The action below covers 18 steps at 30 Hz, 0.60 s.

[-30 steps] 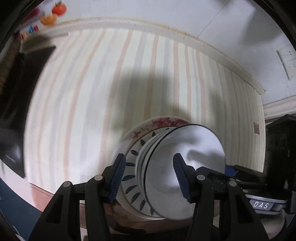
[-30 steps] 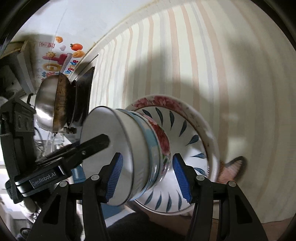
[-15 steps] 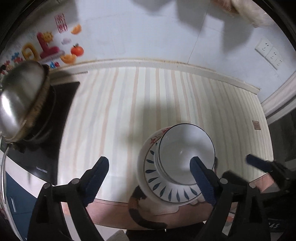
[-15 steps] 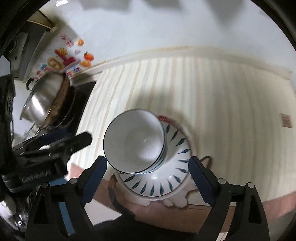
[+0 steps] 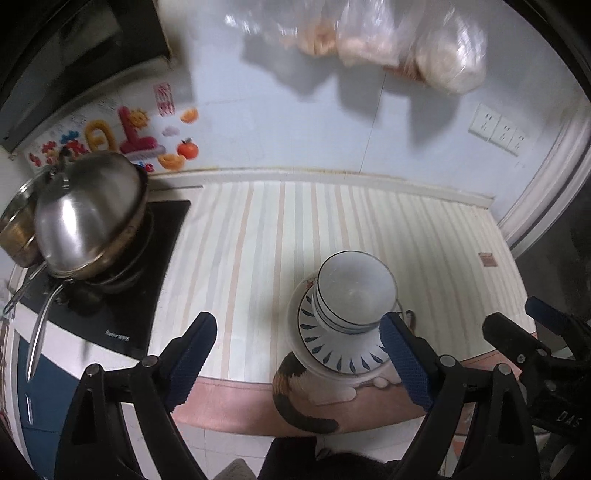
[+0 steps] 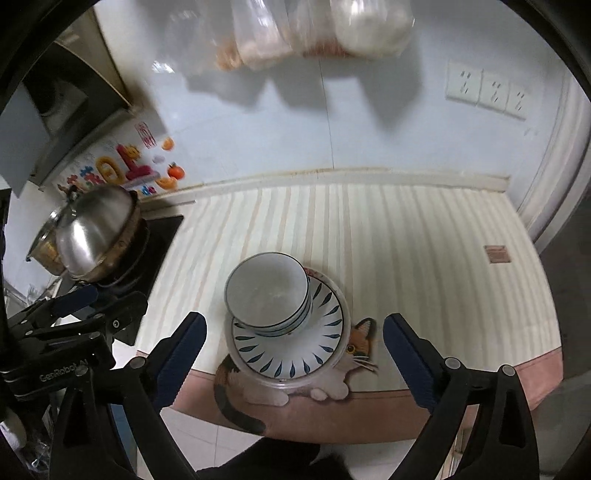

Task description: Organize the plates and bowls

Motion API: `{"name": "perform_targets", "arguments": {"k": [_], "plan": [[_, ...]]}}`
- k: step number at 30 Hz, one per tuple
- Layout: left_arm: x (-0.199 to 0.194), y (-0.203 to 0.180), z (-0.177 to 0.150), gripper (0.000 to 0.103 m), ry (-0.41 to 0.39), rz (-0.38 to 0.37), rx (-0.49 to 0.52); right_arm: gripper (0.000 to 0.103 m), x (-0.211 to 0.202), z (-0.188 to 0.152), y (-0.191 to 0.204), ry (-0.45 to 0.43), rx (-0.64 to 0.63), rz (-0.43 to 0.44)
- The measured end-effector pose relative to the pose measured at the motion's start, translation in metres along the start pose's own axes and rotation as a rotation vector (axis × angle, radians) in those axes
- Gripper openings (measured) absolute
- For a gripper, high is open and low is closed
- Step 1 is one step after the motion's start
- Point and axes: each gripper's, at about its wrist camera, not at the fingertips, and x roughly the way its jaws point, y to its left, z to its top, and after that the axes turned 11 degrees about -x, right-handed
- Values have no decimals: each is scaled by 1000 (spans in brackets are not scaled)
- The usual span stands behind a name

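A stack of white bowls (image 5: 354,291) (image 6: 266,291) with blue rims sits on stacked plates (image 5: 340,349) (image 6: 317,345), the top one with a blue leaf pattern, near the front edge of the striped mat. My left gripper (image 5: 299,354) is open and empty, held back above the front edge, left of the stack. My right gripper (image 6: 293,354) is open and empty, held back in front of the stack. Each gripper shows at the side of the other's view.
A steel pot with lid (image 5: 86,218) (image 6: 94,232) stands on a black cooktop (image 5: 147,266) at the left. The striped mat (image 5: 258,258) has a cat picture (image 6: 354,350) at its front edge. Plastic bags (image 6: 314,29) and sockets (image 6: 484,92) are on the wall.
Both grippers opened wide and pulled back and up from the stack. The bowls and plates now sit level on the mat, seen from farther away.
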Motion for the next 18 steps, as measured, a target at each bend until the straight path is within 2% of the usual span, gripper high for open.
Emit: {"name": "perform_targets", "arguments": {"k": [5,9,13,18], "plan": [[-63,-6,-28,91,-119,19,-18,100,-68,-23,9,-97,-42,-37],[-103,-7,-56,91,-170,25,-38,100,-119,-47,21,-150,-75,-45],[-135,-6,-84,91,-194,47,-47,100,-166,-75,34,-192,-107,-47],[-170,-3,-114,93,-216,60,-38,100,-206,-107,46,-217,-113,-57]]}}
